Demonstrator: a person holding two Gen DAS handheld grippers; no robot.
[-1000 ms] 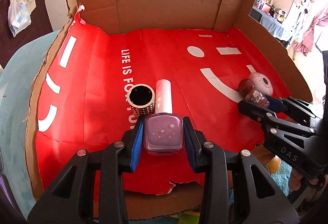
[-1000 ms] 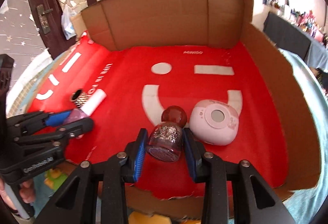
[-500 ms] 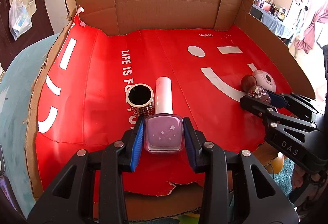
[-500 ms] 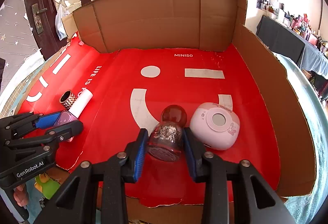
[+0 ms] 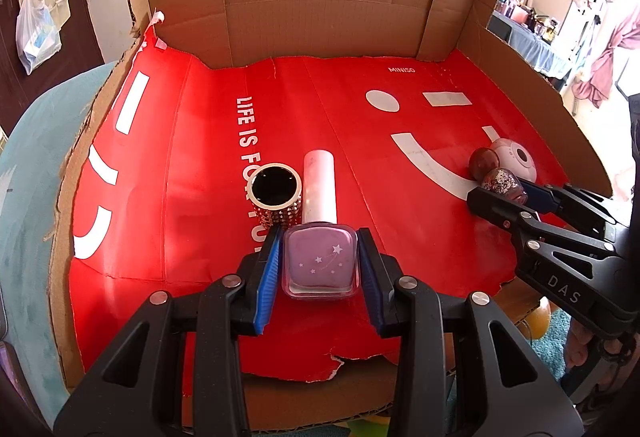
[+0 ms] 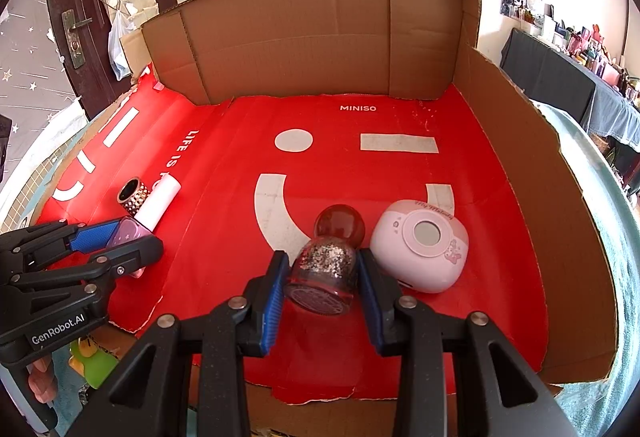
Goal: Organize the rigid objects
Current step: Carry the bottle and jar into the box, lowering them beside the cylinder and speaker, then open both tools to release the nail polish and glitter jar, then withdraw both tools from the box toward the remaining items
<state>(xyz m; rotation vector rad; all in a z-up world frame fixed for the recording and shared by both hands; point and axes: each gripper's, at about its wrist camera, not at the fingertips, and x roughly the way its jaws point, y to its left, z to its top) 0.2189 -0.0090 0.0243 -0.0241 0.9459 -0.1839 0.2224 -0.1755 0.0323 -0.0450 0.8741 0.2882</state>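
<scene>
The left gripper (image 5: 319,257) is clenched on the lilac nail-polish bottle (image 5: 320,263); its blue pads press the two flat sides of the square glass body. The bottle lies between the fingers with its long axis running straight away from the gripper, the white cap (image 5: 319,187) pointing to 12 o'clock. At about 11 o'clock from the bottle, touching or almost touching the cap, lies the studded gold ring (image 5: 274,197), so any forward move must mind it.

The right gripper (image 6: 322,277) is clenched on the glitter bottle (image 6: 324,269). Its round dark-red cap (image 6: 340,225) points to 12 o'clock, a little toward 1, and the base faces back to the camera. The pink case (image 6: 420,245) is at 2 o'clock, just beside the right finger; I cannot tell for sure if they touch.

Both bottles seem low on the red sheet (image 5: 200,165) inside the cardboard tray (image 5: 320,9), near its front edge; whether they rest on it or are slightly lifted is not clear. Each hand already has its own object, the left one at 9 o'clock of the right.
</scene>
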